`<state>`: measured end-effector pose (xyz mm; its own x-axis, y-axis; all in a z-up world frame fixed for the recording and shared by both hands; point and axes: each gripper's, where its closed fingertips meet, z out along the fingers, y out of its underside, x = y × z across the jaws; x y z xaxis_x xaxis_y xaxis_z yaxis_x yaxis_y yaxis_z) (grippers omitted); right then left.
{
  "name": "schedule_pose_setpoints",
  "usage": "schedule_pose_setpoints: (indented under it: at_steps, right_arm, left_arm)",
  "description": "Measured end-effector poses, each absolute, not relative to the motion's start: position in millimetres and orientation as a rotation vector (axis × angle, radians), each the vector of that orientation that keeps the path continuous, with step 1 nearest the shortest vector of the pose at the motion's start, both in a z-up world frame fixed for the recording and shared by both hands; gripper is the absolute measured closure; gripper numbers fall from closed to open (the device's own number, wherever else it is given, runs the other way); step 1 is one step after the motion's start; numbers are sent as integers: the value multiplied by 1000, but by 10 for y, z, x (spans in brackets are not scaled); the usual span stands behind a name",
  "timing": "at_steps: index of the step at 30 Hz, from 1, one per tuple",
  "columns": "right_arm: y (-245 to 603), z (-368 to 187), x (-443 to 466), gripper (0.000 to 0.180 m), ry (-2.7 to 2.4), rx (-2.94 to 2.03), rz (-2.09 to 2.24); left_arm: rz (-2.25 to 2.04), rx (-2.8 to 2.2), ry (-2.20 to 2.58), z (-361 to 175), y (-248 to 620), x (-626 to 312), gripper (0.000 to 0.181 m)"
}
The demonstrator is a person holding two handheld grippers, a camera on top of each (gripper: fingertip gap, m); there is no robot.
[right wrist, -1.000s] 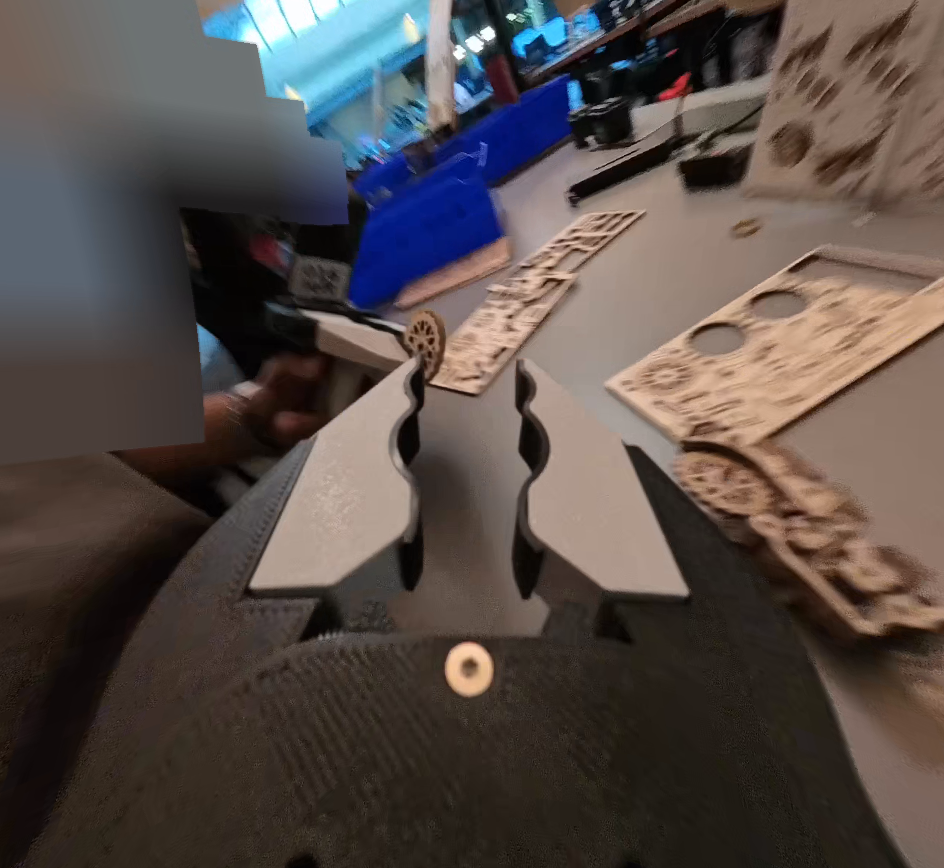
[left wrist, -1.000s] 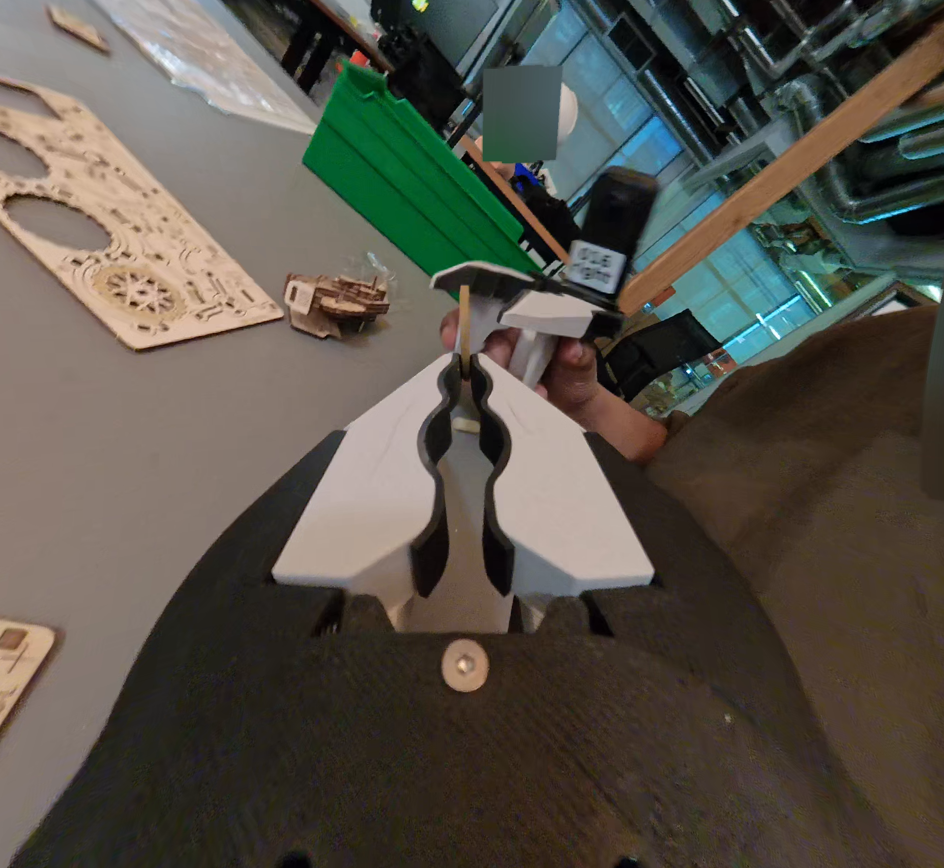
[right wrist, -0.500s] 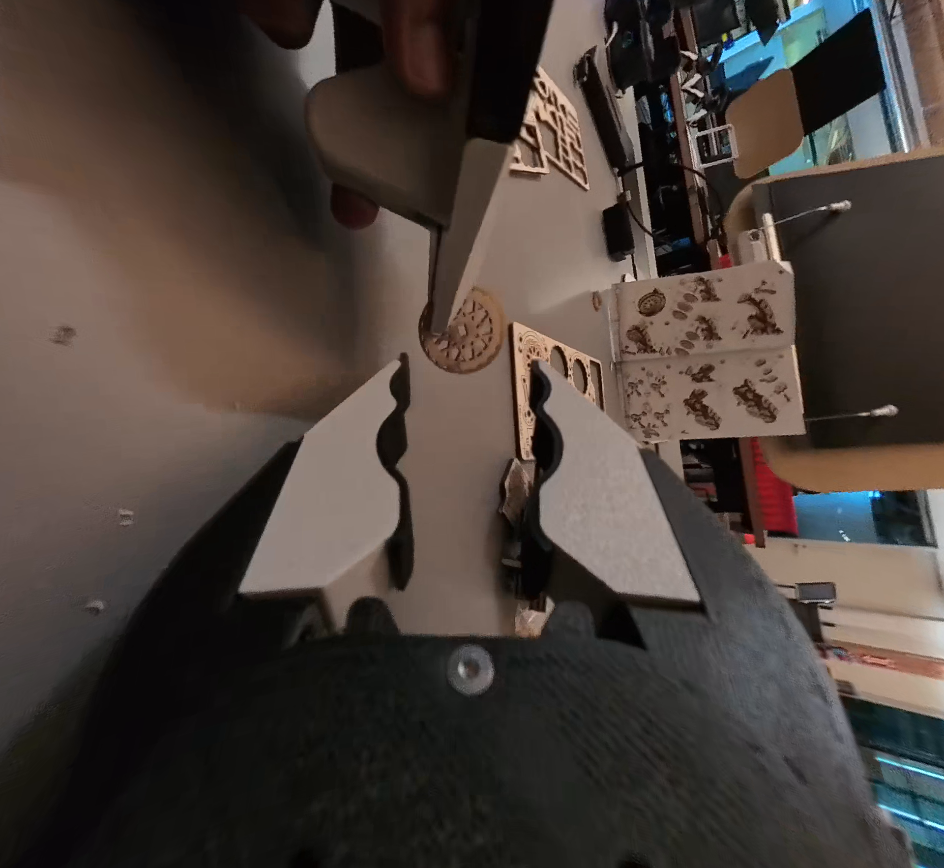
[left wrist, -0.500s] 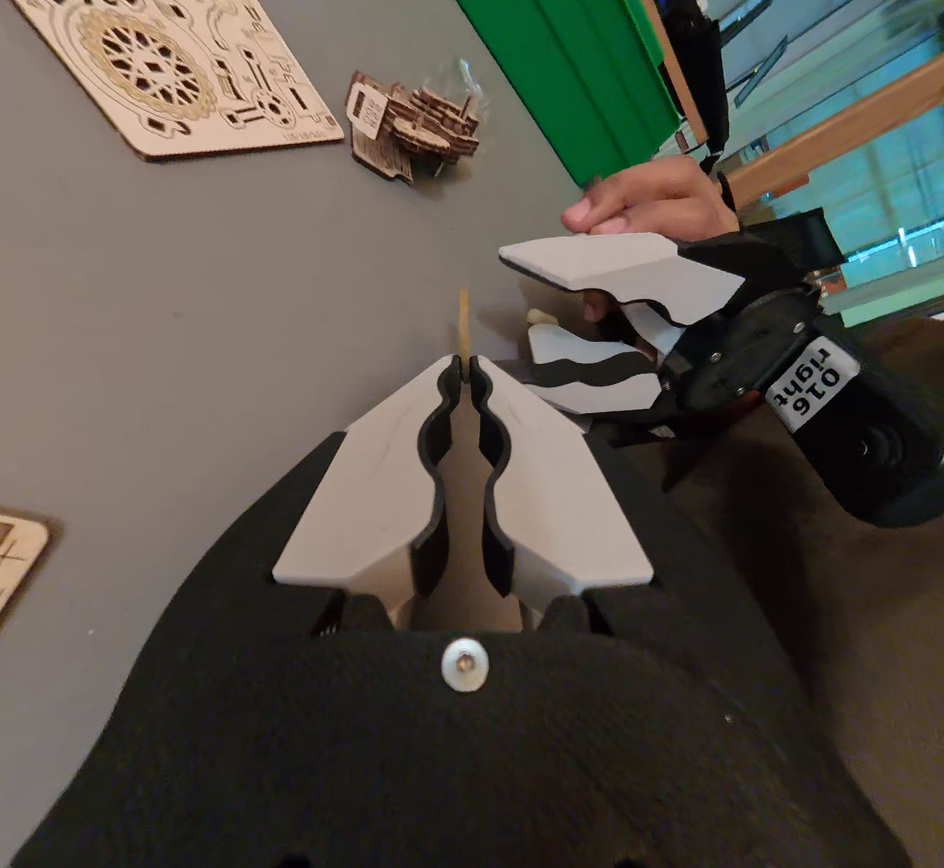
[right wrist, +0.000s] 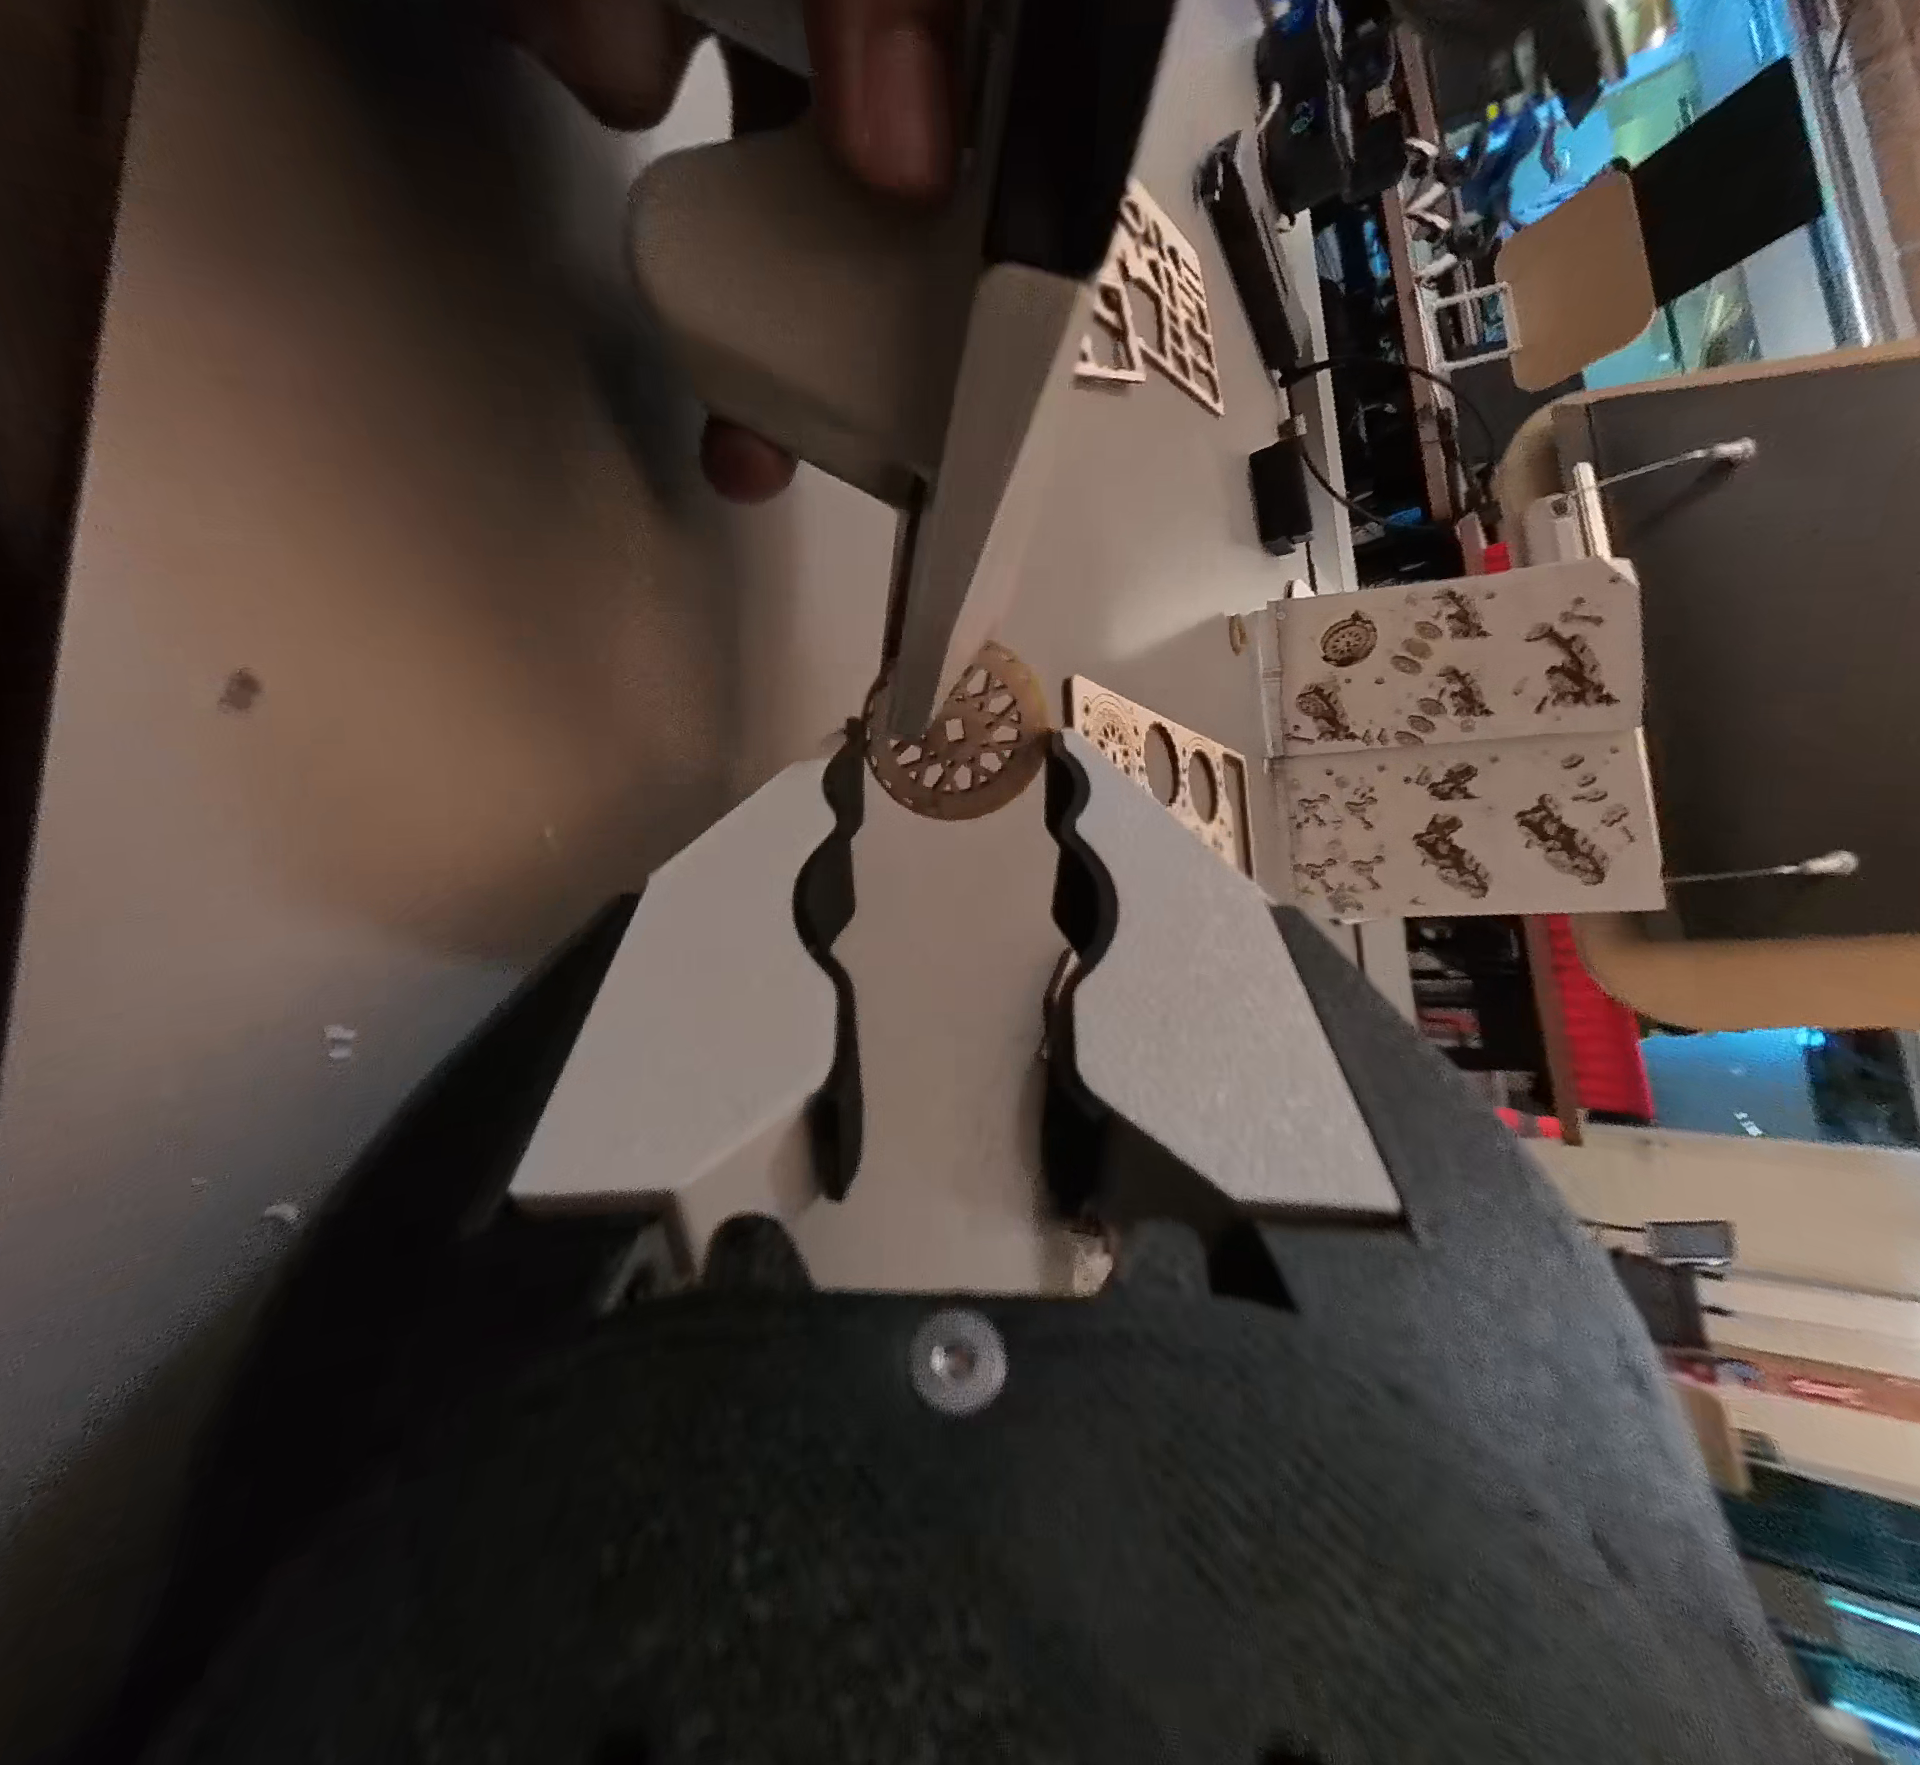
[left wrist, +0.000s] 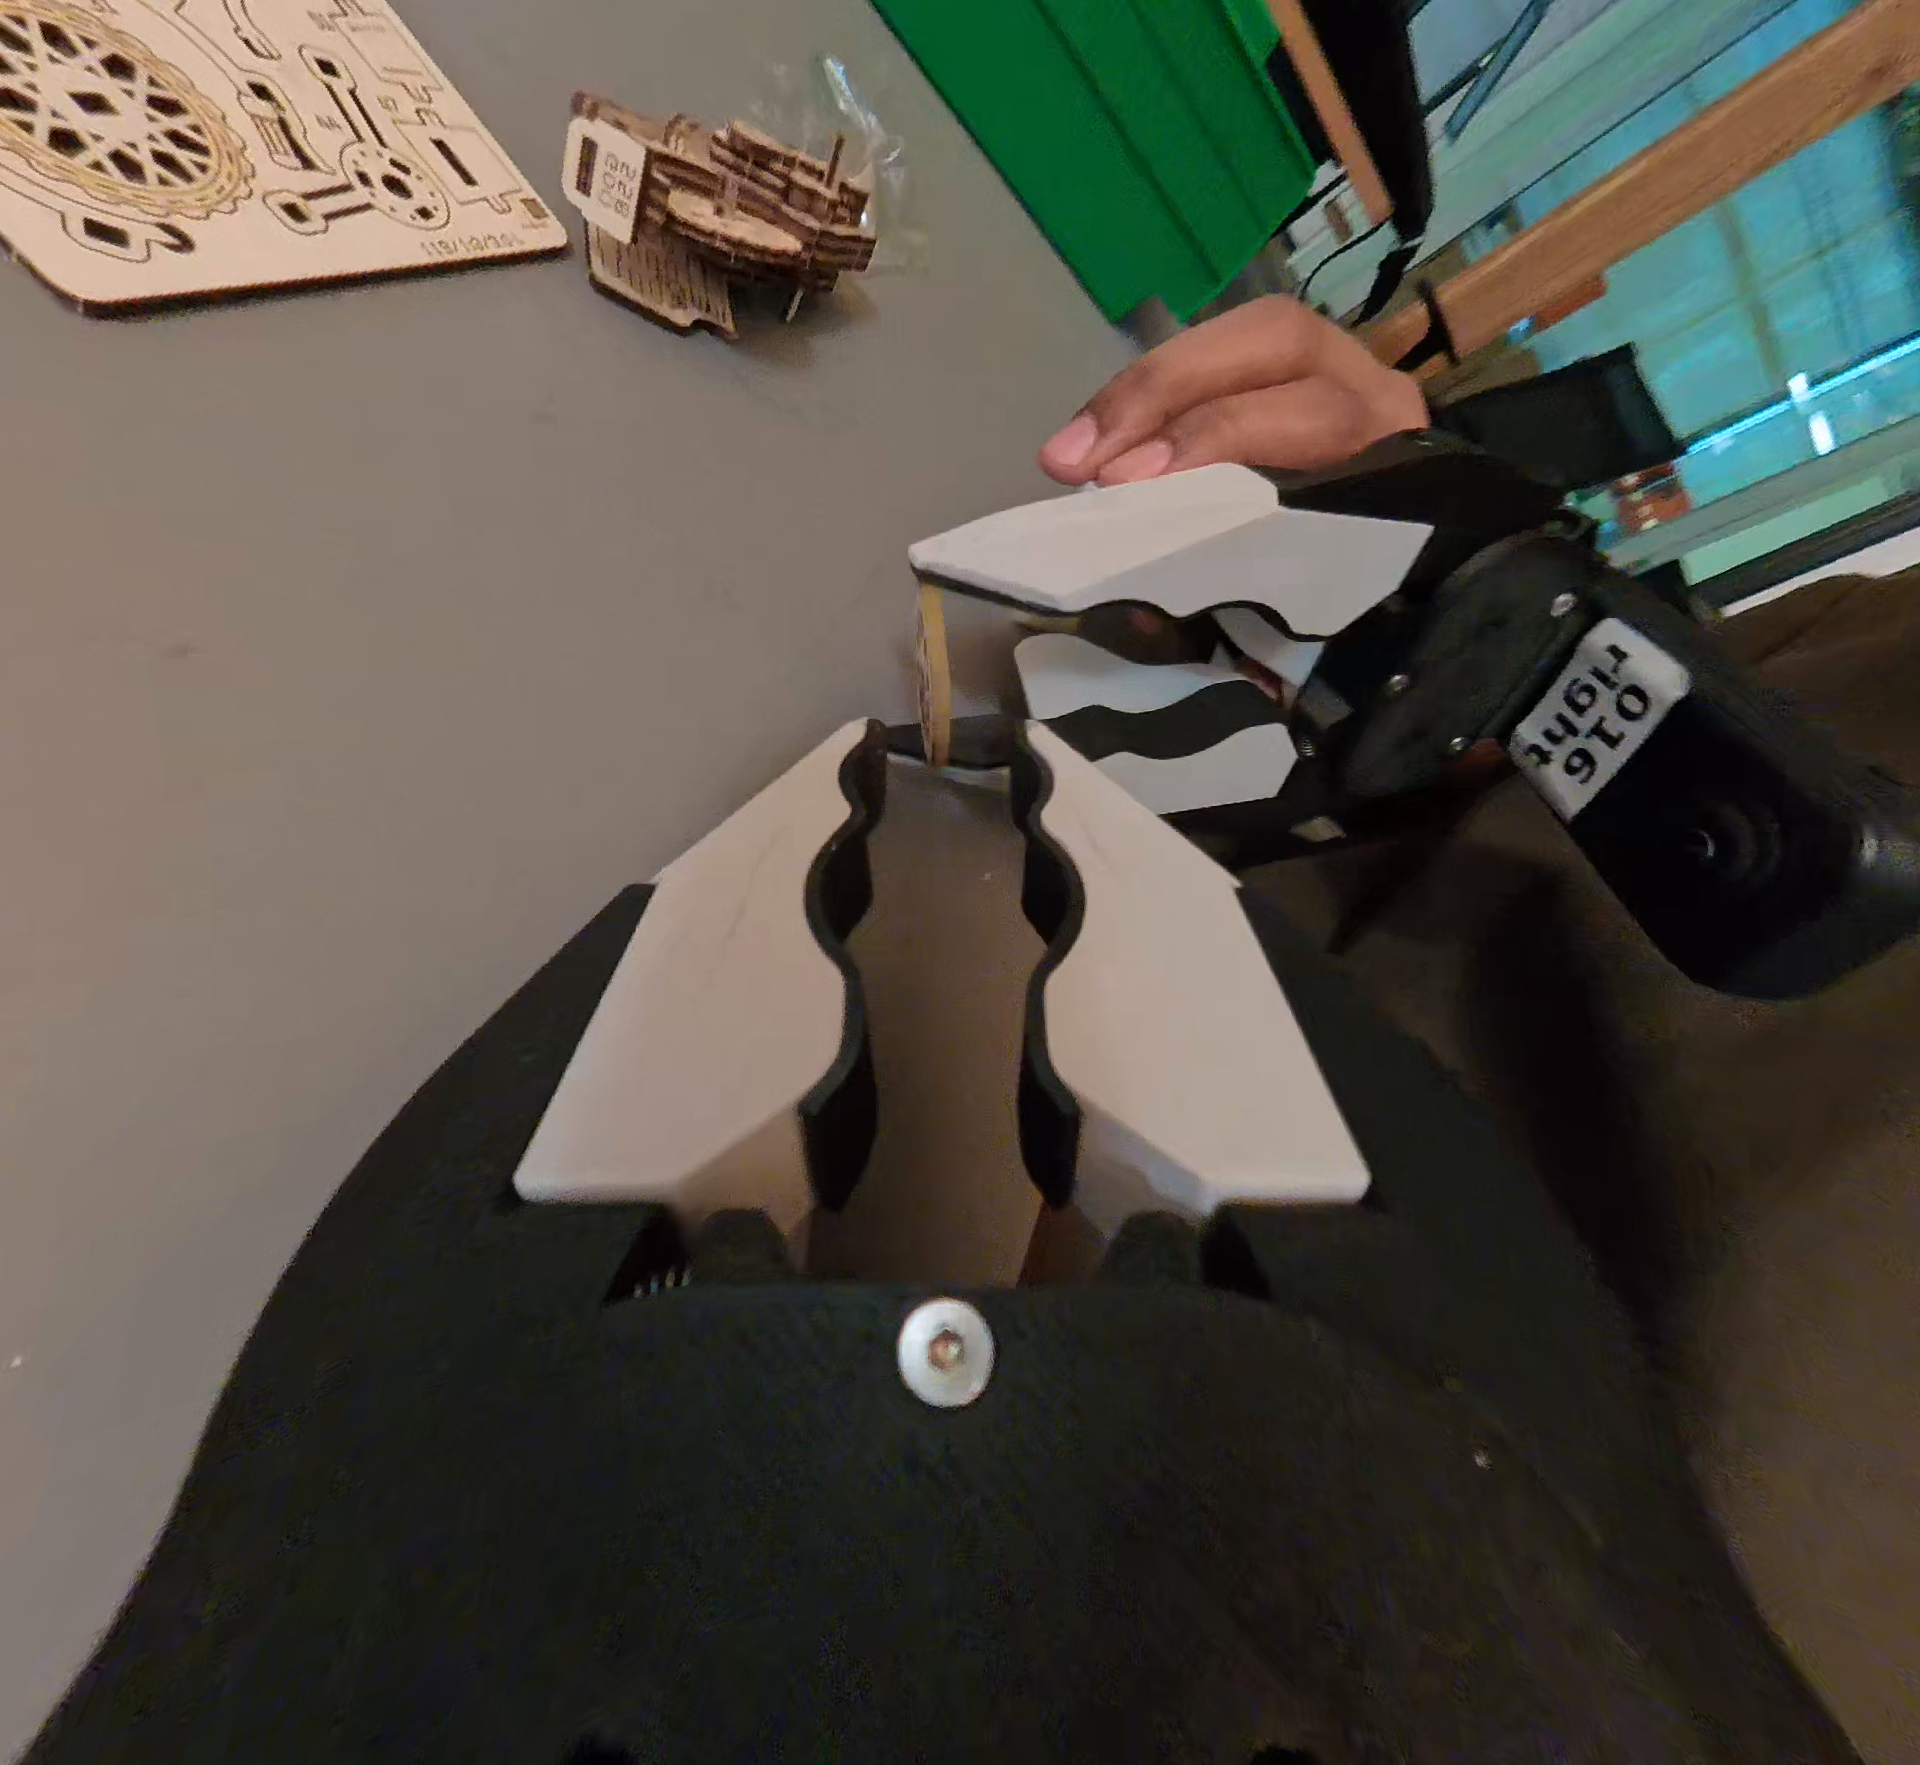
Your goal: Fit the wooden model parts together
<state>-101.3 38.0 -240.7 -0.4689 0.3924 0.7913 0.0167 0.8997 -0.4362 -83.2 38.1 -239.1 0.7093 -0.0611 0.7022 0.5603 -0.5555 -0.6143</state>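
Observation:
A small round wooden wheel (right wrist: 966,770) with cut-out spokes sits across its width between the fingertips of my right gripper (right wrist: 954,754), which is shut on it. In the left wrist view the wheel (left wrist: 933,666) shows edge-on, held between the right gripper's (left wrist: 951,650) upper and lower fingers. My left gripper (left wrist: 948,744) is open, its jaws standing on either side of the wheel's lower edge without pinching it. One of its fingers (right wrist: 966,468) still overlaps the wheel in the right wrist view. Both grippers hover just above the grey table (left wrist: 416,624).
A partly built wooden model (left wrist: 717,209) lies beside a cut-out plywood sheet (left wrist: 208,105). A green bin (left wrist: 1039,53) stands behind them. A person's hand (left wrist: 1226,396) rests on the right gripper. Another sheet (right wrist: 1153,759) and a picture-printed box (right wrist: 1455,749) lie farther off. Both grippers' tips are close together, under 4 cm apart.
My left gripper was pinching the wheel and has opened. My right gripper has closed in from the side and narrowed onto the wheel.

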Motion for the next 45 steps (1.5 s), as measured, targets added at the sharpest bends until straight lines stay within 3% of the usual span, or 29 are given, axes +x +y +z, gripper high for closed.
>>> schedule_pose_setpoints:
  at_steps: [3, 8, 25, 29, 35, 39, 45]
  right_arm:
    - [421, -2346, -1042, 146, -2003, -391, 526]
    - [356, -2315, -1056, 146, -2013, -539, 665]
    - [401, -2366, -1084, 147, -2022, -615, 687]
    - [396, -2337, -1097, 140, -2006, -640, 726]
    - [337, -2178, -1046, 141, -1984, -697, 983]
    - [343, -2001, -1013, 132, -1933, -790, 1227]
    - [306, -2060, -996, 132, -1975, -763, 1210]
  left_arm:
    - [-891, -1963, -398, -2339, 380, -859, 157]
    - [-872, -1944, -406, -2322, 397, -880, 179]
    - [-919, -1915, -465, -2326, 387, -965, 180]
    - [-951, -1892, -487, -2311, 389, -973, 180]
    - [-1164, -1793, -506, -2184, 334, -939, 180]
    - [-1262, -1739, -521, -2124, 308, -936, 181]
    - [-1363, -1702, -541, -2070, 293, -887, 181]
